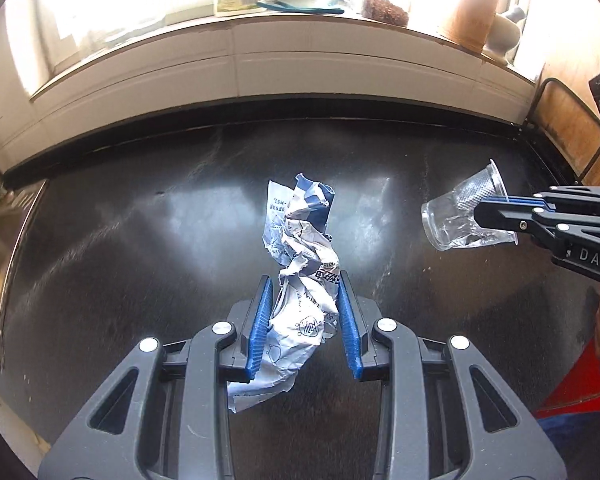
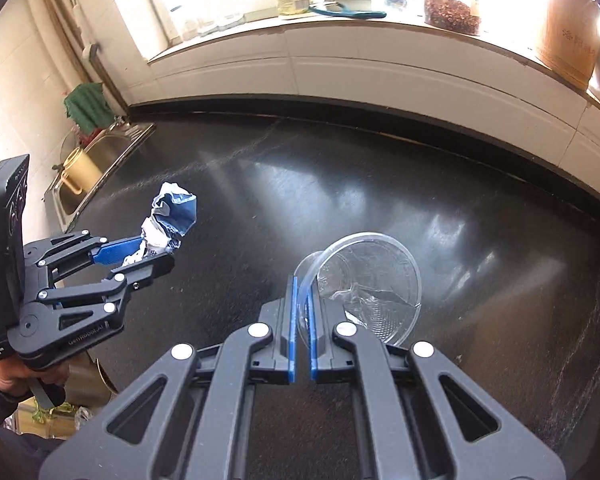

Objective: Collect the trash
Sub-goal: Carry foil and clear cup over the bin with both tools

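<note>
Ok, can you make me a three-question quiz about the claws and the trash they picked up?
1. Where is the crumpled white-and-blue paper wrapper?
A. in the sink
B. in the left claw
C. on the windowsill

2. How many claws hold trash?
A. none
B. one
C. two

3. How is the clear plastic cup held?
A. by its rim, pinched
B. upside down on the counter
C. not held

Answers: 1 B, the blue pads squeeze the wrapper. 2 C, the right claw grips the cup too. 3 A, its rim sits between the closed pads, above the black countertop.
</note>
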The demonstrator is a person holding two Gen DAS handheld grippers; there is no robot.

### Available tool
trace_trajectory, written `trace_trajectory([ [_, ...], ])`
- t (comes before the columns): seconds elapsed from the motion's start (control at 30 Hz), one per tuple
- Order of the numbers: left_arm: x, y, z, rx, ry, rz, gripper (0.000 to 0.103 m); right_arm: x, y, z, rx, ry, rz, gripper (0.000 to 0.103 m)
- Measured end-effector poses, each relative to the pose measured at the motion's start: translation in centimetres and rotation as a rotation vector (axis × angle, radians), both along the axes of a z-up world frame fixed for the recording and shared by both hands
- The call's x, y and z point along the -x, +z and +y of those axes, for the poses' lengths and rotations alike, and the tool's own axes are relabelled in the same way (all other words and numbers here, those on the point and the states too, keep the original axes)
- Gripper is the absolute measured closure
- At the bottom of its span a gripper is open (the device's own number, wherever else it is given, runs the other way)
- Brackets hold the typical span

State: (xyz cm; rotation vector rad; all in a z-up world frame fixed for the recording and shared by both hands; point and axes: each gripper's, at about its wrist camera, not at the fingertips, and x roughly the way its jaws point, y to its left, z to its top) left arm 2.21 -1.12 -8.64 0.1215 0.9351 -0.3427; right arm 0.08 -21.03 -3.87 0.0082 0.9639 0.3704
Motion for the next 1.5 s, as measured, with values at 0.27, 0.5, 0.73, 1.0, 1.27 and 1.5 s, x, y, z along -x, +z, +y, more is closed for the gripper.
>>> trace_trajectory([
  [0.27, 3.6, 1.0, 5.4, 0.021, 0.153, -0.025, 0.071, 2.0, 1.4, 6.9, 0.007, 0.188, -0.025, 0.097],
  [0.5, 10.3, 0.4, 15.2, 0.000, 0.450, -0.005, 0.071, 4.6, 1.4, 19.3, 0.008, 0.511, -0.030, 0.097],
  [0.73, 19.8, -2.7, 25.4, -0.037, 0.784, 0.080, 0.071, 10.2, -0.5, 32.2, 0.007, 0.852, 0.011, 0.097],
  [1.0, 27.9, -9.0, 33.7, 0.017, 1.033, 0.194, 0.071, 16.8, -6.6, 44.9, 0.076, 1.073, 0.118, 0.097],
  [1.27, 29.6, -16.3, 38.5, 0.071, 1.093, 0.266, 0.071, 18.0, -15.0, 53.0, 0.216, 1.094, 0.207, 0.097],
  [1.5, 29.1, -20.7, 40.2, 0.120, 1.077, 0.283, 0.071, 17.1, -20.1, 56.1, 0.287, 1.077, 0.259, 0.097],
])
